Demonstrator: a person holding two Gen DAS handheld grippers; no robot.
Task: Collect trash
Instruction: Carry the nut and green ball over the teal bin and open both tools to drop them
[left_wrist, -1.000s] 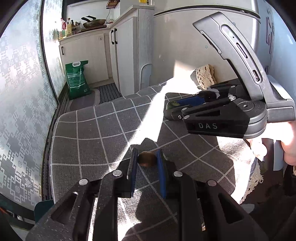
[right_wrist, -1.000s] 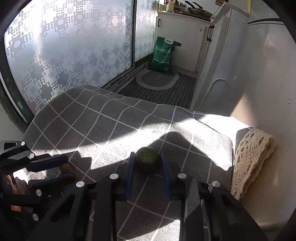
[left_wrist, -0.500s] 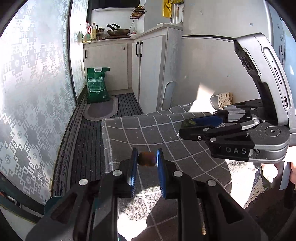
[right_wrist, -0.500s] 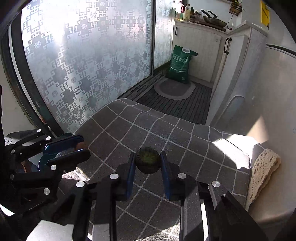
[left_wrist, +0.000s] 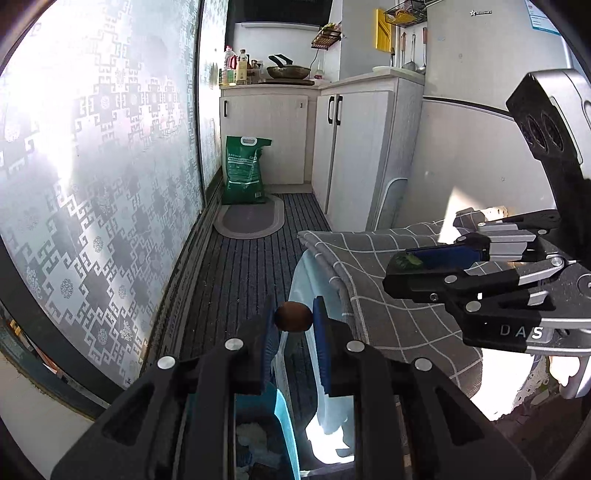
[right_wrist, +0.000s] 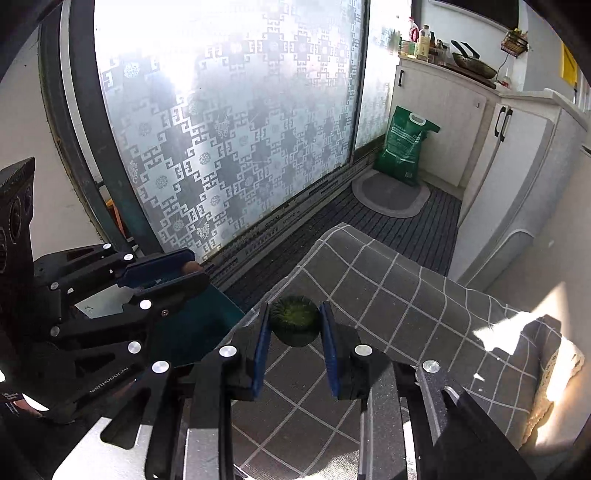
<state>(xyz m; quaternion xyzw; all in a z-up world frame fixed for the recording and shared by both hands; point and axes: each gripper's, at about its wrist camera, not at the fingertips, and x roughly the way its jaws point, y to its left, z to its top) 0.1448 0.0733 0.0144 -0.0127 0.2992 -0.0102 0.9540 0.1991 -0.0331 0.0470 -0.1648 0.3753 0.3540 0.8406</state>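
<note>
My left gripper (left_wrist: 293, 319) is shut on a small brown round scrap (left_wrist: 292, 316), held in the air past the table's left edge. Below it stands a teal bin (left_wrist: 284, 428) with a pale liner and some white waste inside. My right gripper (right_wrist: 294, 320) is shut on a dark green round piece (right_wrist: 294, 320) above the grey checked tablecloth (right_wrist: 399, 314) near its left edge. In the left wrist view the right gripper (left_wrist: 406, 267) shows on the right with the green piece (left_wrist: 408, 261) at its tips. The left gripper (right_wrist: 192, 271) shows at the left of the right wrist view.
A frosted patterned glass door (left_wrist: 92, 192) runs along the left. A green sack (left_wrist: 243, 171) and an oval mat (left_wrist: 251, 219) lie on the dark ribbed floor by white cabinets (left_wrist: 354, 147). A lace-edged cushion (right_wrist: 554, 391) sits at the table's far right.
Both grippers have swung left and risen, carrying their pieces from over the middle of the table to its left edge. The teal bin has come into view under the left gripper.
</note>
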